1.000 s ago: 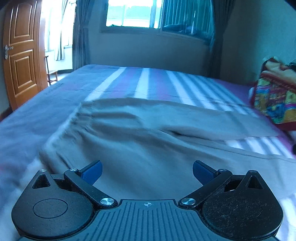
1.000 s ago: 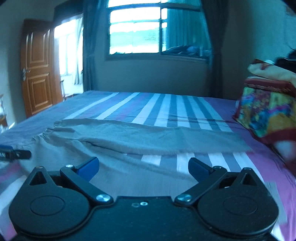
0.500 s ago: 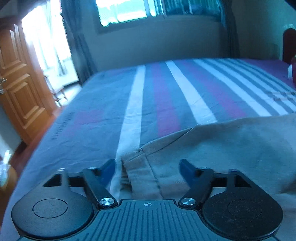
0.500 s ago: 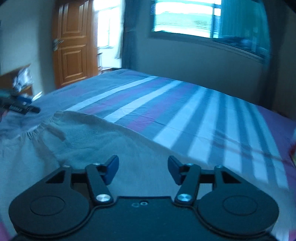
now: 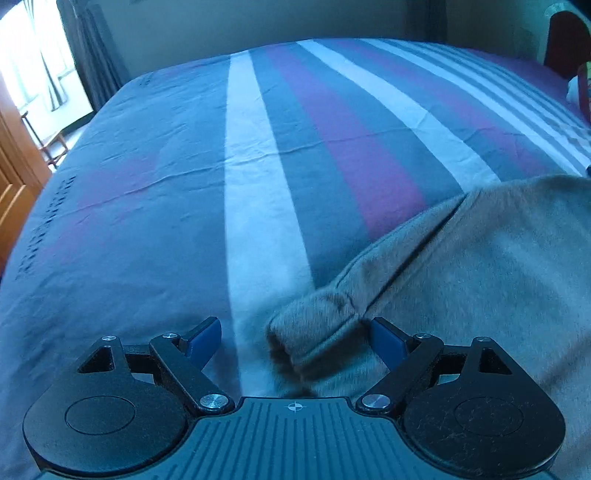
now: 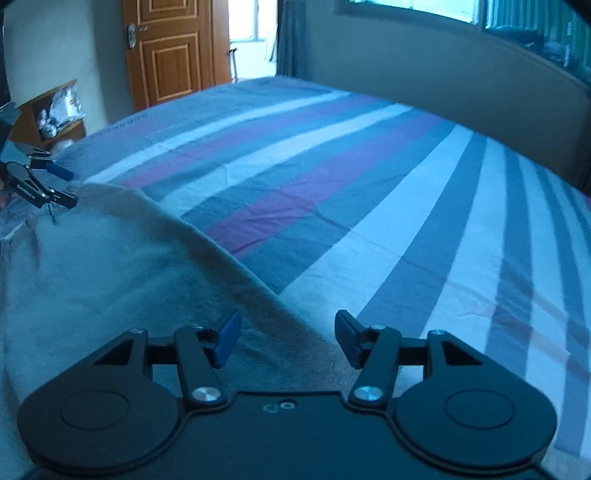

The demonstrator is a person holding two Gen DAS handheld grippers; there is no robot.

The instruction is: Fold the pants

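Grey pants (image 5: 480, 277) lie spread on a striped bed sheet (image 5: 258, 147). In the left wrist view my left gripper (image 5: 295, 334) is open just above the corner of the waistband. The folded hem sits between the fingers, close to the right pad, and neither pad presses on it. In the right wrist view my right gripper (image 6: 288, 332) stands partly open over the far edge of the pants (image 6: 110, 266), with cloth under its left finger and bare sheet (image 6: 369, 184) under the right one. The left gripper (image 6: 64, 186) shows at the far left of that view, at the cloth's corner.
A wooden door (image 6: 173, 55) and a low shelf (image 6: 51, 110) stand past the bed's left side. Dark curtains (image 5: 92, 55) hang by the bright doorway, and a window (image 6: 480, 11) runs along the far wall. A dark headboard (image 5: 565, 40) rises at the right.
Both grippers have swung left across the bed and dropped close to the cloth. Their jaws have narrowed, the right more than the left. The waistband corner now lies between the left fingers.
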